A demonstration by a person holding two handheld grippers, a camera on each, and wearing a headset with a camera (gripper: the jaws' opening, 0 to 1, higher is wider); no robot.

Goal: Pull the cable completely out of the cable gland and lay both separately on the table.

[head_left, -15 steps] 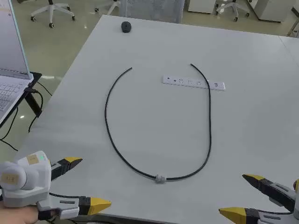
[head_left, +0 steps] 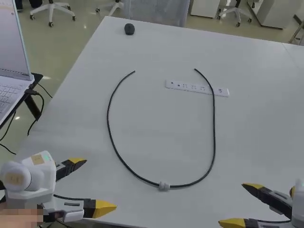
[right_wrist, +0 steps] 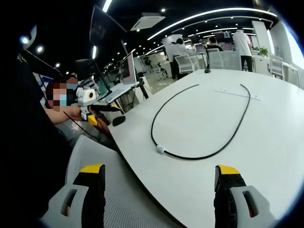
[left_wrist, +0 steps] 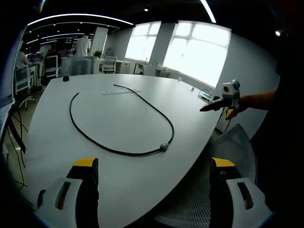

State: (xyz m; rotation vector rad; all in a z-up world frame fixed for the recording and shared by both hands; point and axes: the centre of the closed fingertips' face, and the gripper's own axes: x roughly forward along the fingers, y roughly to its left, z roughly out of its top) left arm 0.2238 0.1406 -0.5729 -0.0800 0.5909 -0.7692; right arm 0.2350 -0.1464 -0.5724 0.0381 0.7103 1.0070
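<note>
A long black cable (head_left: 110,128) lies in a U-shaped loop on the white table (head_left: 156,137), both ends pointing away from me. A small grey cable gland (head_left: 164,185) sits threaded on the bottom of the loop, also seen as gland (left_wrist: 164,147) and gland (right_wrist: 160,149). My left gripper (head_left: 92,185) hovers open at the table's near left edge, well left of the gland. My right gripper (head_left: 244,204) is open at the near right edge. Nothing is between either pair of jaws. Left gripper (left_wrist: 154,171) and right gripper (right_wrist: 159,178) both face the loop.
A white power strip (head_left: 196,88) lies inside the loop's far right end, touching the cable. A dark round object (head_left: 129,29) rests near the far edge. An open laptop (head_left: 9,61) stands on a stand to the left. Office chairs (head_left: 52,9) stand beyond.
The head camera shifted slightly. Both grippers dropped a little toward the near table edge. The cable and gland have not moved.
</note>
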